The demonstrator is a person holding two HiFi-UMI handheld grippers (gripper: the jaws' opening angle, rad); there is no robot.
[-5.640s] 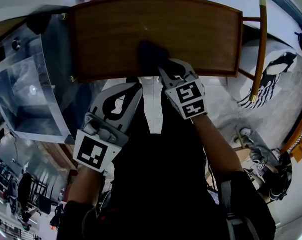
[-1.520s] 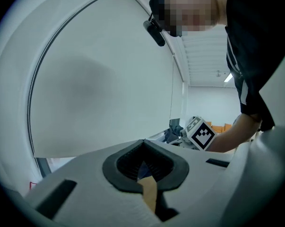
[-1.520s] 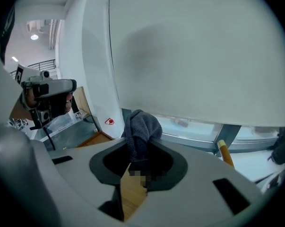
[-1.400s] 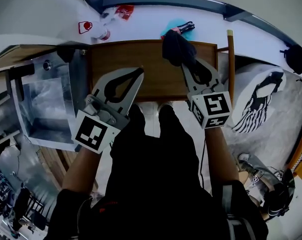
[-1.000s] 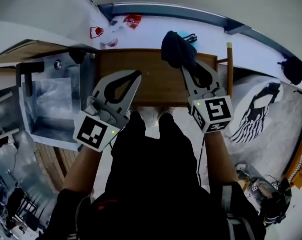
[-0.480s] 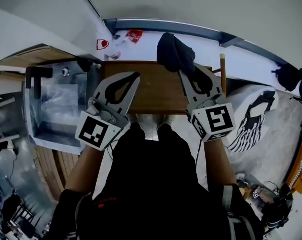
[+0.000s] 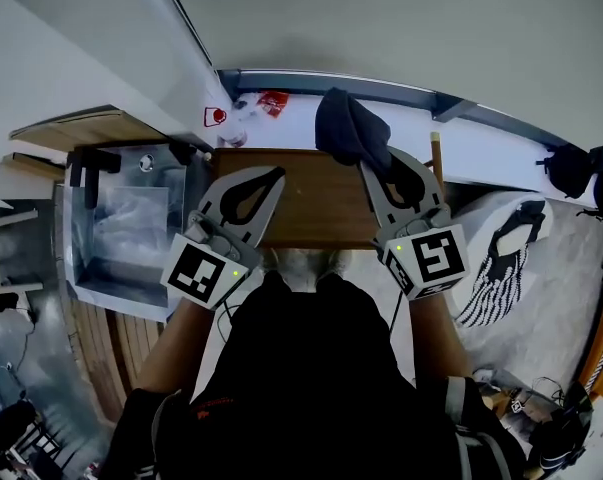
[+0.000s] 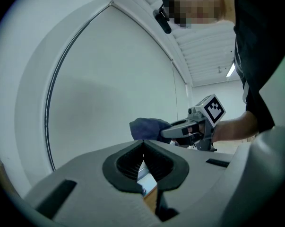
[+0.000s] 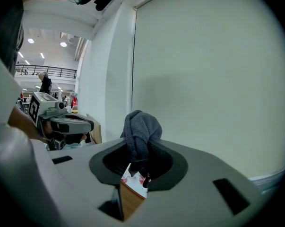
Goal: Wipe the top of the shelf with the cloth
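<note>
While the cloth hangs bunched in the right gripper, it does no wiping. In the right gripper view the jaws are clamped on the dark cloth, and most of it stands up past their tips as a knotted lump. From the head view it sits near the far edge of the shelf, towards the right end, and it seems to be lifted off the wood rather than pressed to it.

To do the wipe well, the right gripper should tip downwards so that the lump meets the wooden top first and the hard tips ride clear of it. A light, even pressure would spread the cloth and cover more wood on each pass. Strokes are best run the length of the top, each overlapping the last, worked from the far edge to the near one.

The left gripper hovers over the left half with its jaws together on nothing. It ought to draw aside, or that half goes unwiped.
</note>
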